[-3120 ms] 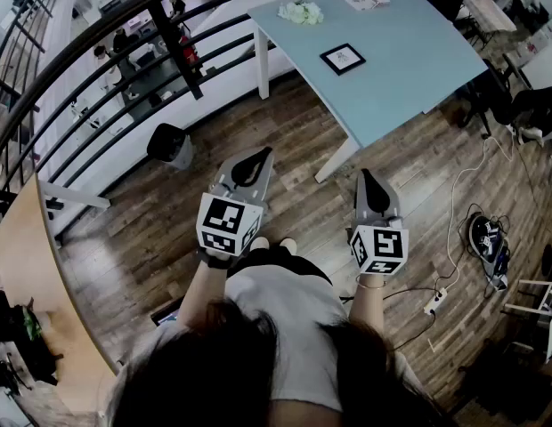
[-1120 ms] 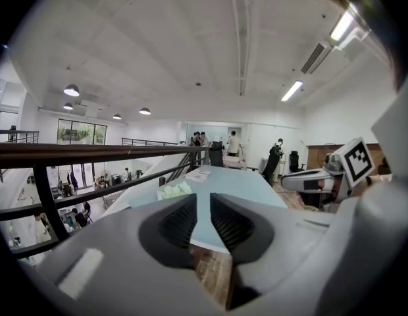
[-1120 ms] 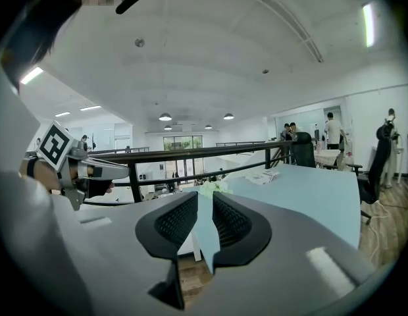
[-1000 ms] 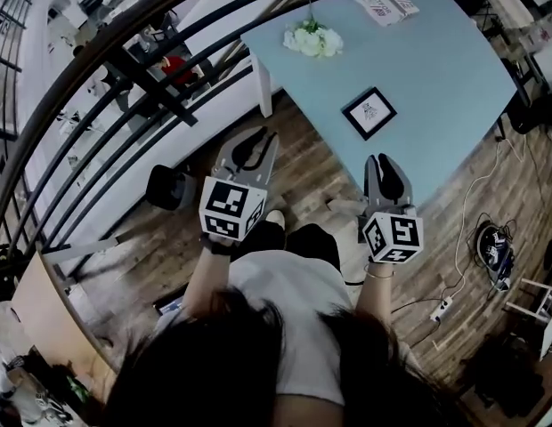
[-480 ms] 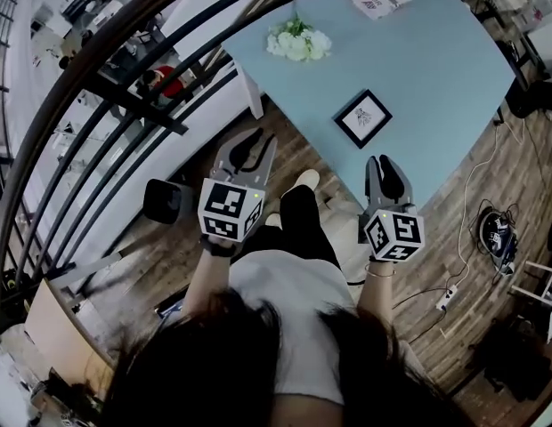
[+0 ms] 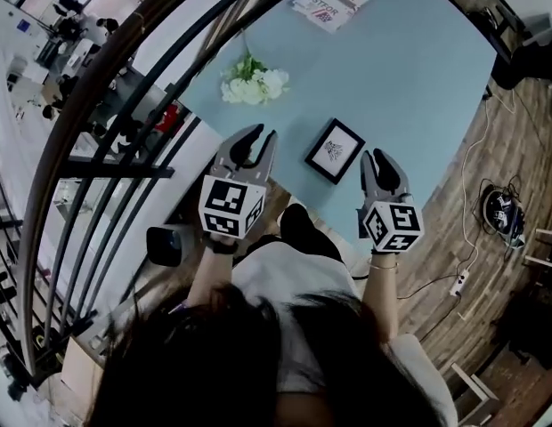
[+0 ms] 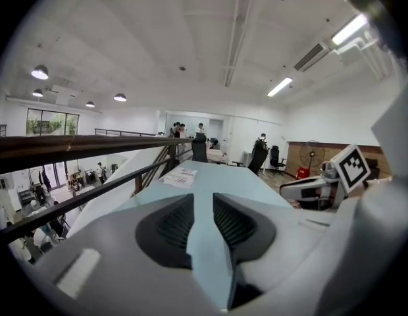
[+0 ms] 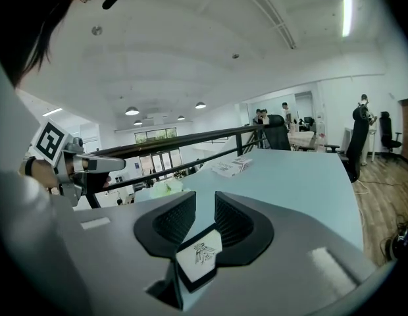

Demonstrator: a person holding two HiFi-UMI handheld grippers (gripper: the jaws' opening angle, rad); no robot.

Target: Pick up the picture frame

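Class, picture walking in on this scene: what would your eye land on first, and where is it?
The black picture frame lying flat near the front edge of the pale blue table, between the left gripper and right gripper. Both are open and empty; the right's jaws have just been opening. White flowers lie farther back by the dark railing.

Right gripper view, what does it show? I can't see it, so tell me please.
The right gripper has its jaws apart, having just been opening, and the small black picture frame shows through the gap, lying on the light blue table, not gripped. Farther along the table are white flowers and a leaflet, with a dark railing behind.
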